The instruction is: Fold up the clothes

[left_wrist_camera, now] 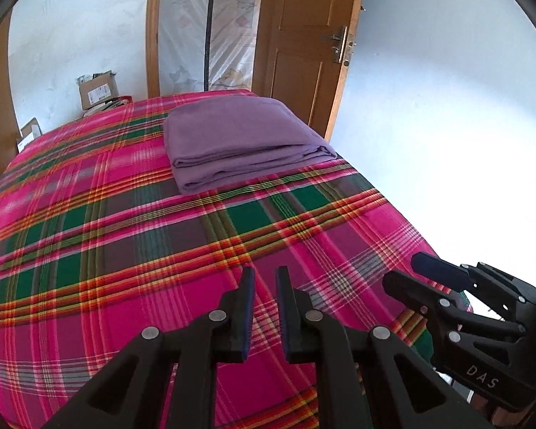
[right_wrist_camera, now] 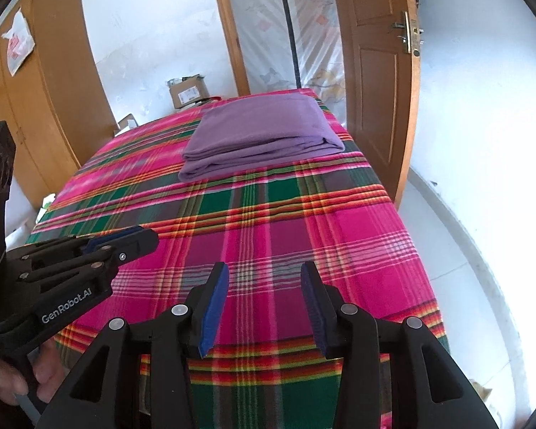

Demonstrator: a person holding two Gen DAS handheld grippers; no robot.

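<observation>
Clothes (left_wrist_camera: 239,139) folded on bed (left_wrist_camera: 125,250)

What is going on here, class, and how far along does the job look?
A person holds a two-finger gripper in each hand over a bed covered with a plaid bedspread. Neither gripper grips anything: the left gripper has its jaws nearly together with nothing between them, and the right gripper stands wide open and empty. At the far end of the bed a purple cloth lies already folded into a neat stack, apart from both grippers. No other clothes show on the bed.
</observation>
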